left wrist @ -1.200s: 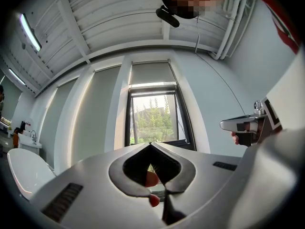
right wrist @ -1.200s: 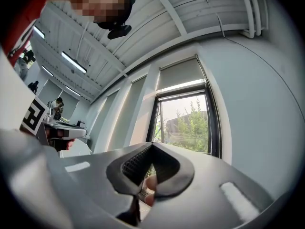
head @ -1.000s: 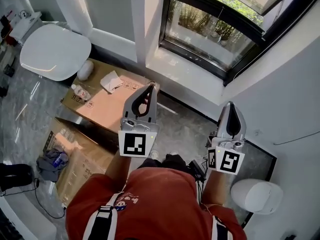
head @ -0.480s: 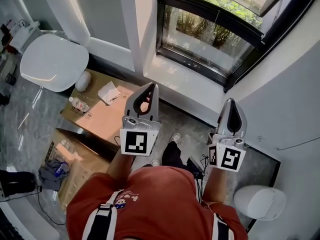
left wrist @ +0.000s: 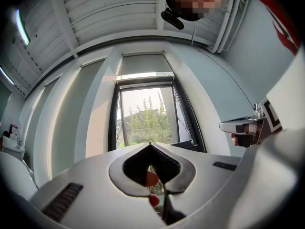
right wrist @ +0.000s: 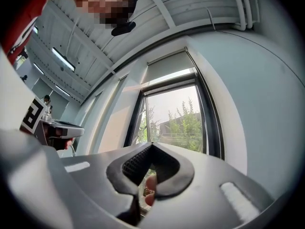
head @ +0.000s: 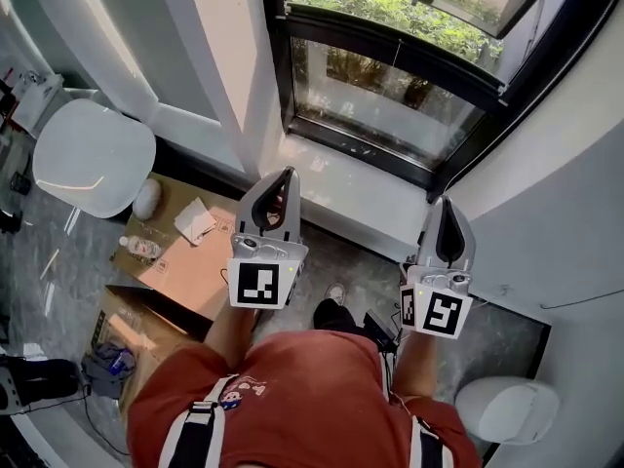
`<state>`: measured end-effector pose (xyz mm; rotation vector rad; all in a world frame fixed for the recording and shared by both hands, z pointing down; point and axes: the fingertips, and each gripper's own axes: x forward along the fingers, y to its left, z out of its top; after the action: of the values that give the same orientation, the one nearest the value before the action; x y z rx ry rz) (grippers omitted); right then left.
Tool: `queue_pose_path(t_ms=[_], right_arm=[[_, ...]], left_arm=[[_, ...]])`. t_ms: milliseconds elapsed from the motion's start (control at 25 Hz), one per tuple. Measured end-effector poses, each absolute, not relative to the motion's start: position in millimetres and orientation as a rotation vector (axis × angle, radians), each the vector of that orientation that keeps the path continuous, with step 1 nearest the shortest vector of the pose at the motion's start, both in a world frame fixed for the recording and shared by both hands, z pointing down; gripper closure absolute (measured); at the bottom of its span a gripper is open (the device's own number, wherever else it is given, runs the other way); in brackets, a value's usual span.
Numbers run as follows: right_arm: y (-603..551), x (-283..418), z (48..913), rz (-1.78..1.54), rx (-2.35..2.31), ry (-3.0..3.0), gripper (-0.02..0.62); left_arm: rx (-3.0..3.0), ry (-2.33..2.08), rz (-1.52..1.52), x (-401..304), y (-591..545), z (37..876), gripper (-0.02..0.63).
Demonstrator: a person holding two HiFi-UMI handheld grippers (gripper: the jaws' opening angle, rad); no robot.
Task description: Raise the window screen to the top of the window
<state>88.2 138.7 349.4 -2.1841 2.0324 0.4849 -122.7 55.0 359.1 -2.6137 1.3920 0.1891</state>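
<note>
1. Far L: toilet point(head: 93, 154) and cardboard box point(head: 180, 261) on the floor. Clutter, not task-relevant.
2. L gripper point(head: 286, 175): jaws closed, nothing btwn them. I'm holding it out front, nose twd the window point(head: 390, 96). Reads as an approach pose, no grab set up yet.
3. window screen point(left wrist: 143, 63): grey blind across the top band of the window only, glass bare below. Its bottom edge sits high, so I expect an upward reach.
4. R gripper point(head: 445, 208): also closed and empty, alongside the L gripper, well apart from the glass. Neither touches the screen, so the raise isn't started.
</note>
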Motion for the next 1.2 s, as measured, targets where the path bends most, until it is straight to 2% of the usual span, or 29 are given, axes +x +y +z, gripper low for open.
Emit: queue_pose_path(t_ms=[560, 1200], right_arm=[[62.6, 189.2, 360.5, 0.410, -2.170, 1.985, 0.586], [-20.6, 218.3, 356.2, 0.469, -2.221, 1.933, 0.586]], left_arm=[[-2.591, 1.362, 0.139, -24.6, -22.8, 350.1, 0.601], [-2.622, 1.311, 0.232, 3.5, -120.8, 354.6, 0.601]])
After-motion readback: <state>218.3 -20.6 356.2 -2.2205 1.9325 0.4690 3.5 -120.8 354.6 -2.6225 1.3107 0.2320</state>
